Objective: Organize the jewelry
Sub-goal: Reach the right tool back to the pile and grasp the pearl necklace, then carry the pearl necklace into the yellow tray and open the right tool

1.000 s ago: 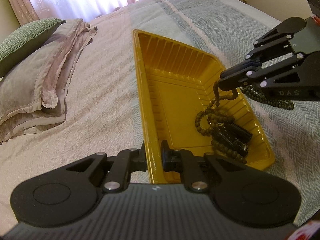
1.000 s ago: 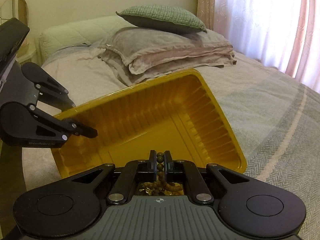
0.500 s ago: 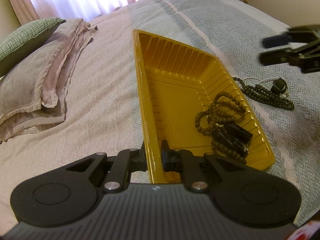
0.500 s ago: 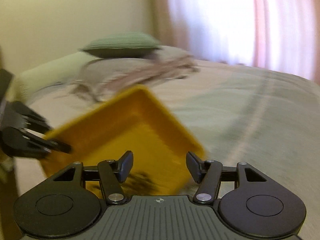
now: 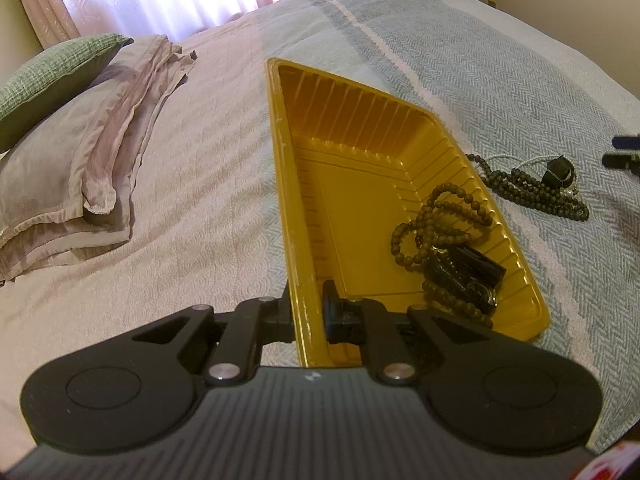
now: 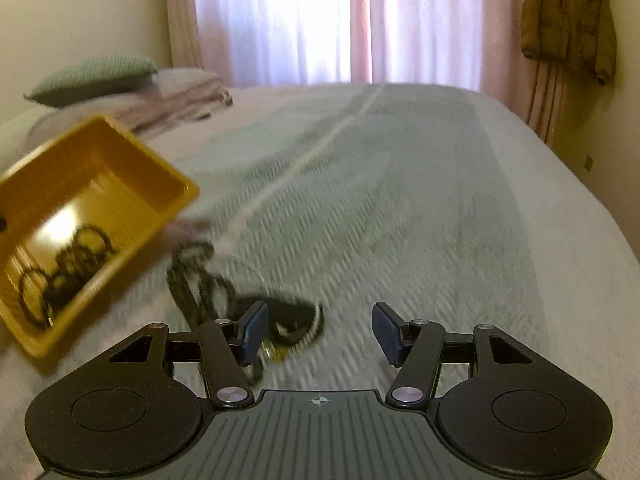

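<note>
Bedspread; left hand-held gripper clamping yellow tray, right hand-held gripper wide.

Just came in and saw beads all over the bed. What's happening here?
A person with a handheld gripper in each hand is sorting jewelry on the bed. The left gripper is shut on the near rim of a yellow tray, which holds a string of brown beads. The right gripper is open and empty above the bedspread, next to a dark bead necklace lying beside the tray.
</note>
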`<state>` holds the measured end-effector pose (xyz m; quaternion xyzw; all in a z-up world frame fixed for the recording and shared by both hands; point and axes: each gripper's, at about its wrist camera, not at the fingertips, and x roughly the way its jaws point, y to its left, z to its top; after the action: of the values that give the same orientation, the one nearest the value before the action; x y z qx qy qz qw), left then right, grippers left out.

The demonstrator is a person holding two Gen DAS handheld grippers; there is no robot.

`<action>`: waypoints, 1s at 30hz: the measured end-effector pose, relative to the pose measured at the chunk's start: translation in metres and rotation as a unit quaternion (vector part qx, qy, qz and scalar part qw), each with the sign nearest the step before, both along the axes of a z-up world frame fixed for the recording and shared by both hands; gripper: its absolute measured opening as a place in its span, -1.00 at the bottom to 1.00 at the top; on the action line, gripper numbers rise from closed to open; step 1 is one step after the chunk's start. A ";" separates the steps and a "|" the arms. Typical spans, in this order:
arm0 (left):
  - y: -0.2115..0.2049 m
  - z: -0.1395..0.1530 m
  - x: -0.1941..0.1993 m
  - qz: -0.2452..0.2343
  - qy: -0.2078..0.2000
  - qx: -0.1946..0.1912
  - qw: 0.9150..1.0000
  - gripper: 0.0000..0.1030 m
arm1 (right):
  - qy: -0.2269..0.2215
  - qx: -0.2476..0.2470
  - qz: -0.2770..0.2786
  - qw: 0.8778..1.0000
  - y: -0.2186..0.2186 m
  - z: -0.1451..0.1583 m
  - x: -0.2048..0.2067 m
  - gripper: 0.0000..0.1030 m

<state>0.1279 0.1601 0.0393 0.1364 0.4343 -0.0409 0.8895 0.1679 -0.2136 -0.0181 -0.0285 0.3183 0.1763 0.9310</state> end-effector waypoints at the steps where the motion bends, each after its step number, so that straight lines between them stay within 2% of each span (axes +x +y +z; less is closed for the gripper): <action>1: -0.001 0.000 0.000 0.000 0.001 0.000 1.000 -0.80 | 0.000 -0.008 0.004 1.000 0.000 -0.004 -0.002 0.14; 6: 0.000 0.000 0.001 0.002 0.002 0.000 1.000 -0.80 | 0.002 -0.056 0.035 0.998 0.015 -0.024 -0.001 0.13; 8: 0.000 0.000 0.001 0.003 0.002 0.000 1.000 -0.80 | 0.012 -0.052 0.040 0.998 0.019 -0.031 0.003 -0.01; 10: 0.000 -0.001 0.001 0.004 0.003 0.001 1.000 -0.80 | 0.022 -0.047 0.037 0.998 0.022 -0.037 0.011 -0.23; 12: 0.000 -0.002 0.002 0.005 0.005 0.001 1.000 -0.80 | 0.026 -0.040 0.024 0.999 0.023 -0.040 0.018 -0.33; 15: 0.000 -0.002 0.003 0.006 0.006 0.002 1.000 -0.80 | 0.038 -0.028 0.004 0.999 0.024 -0.045 0.029 -0.64; 20: 0.000 -0.002 0.003 0.006 0.005 0.002 1.000 -0.80 | 0.062 -0.002 -0.010 0.998 0.024 -0.051 0.042 -0.68; 21: 0.000 -0.002 0.003 0.006 0.006 0.002 1.000 -0.80 | 0.063 0.002 -0.012 0.998 0.024 -0.052 0.043 -0.76; 22: 0.000 -0.002 0.003 0.006 0.006 0.002 1.000 -0.80 | 0.064 0.005 -0.016 0.998 0.024 -0.052 0.043 -0.94; 30: 0.001 -0.003 0.003 0.005 0.005 0.002 1.000 -0.80 | 0.040 0.013 -0.017 0.999 0.019 -0.025 0.024 -0.95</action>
<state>0.1308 0.1607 0.0367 0.1359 0.4394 -0.0363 0.8872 0.1921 -0.1946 -0.0429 -0.0043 0.3530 0.1659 0.9208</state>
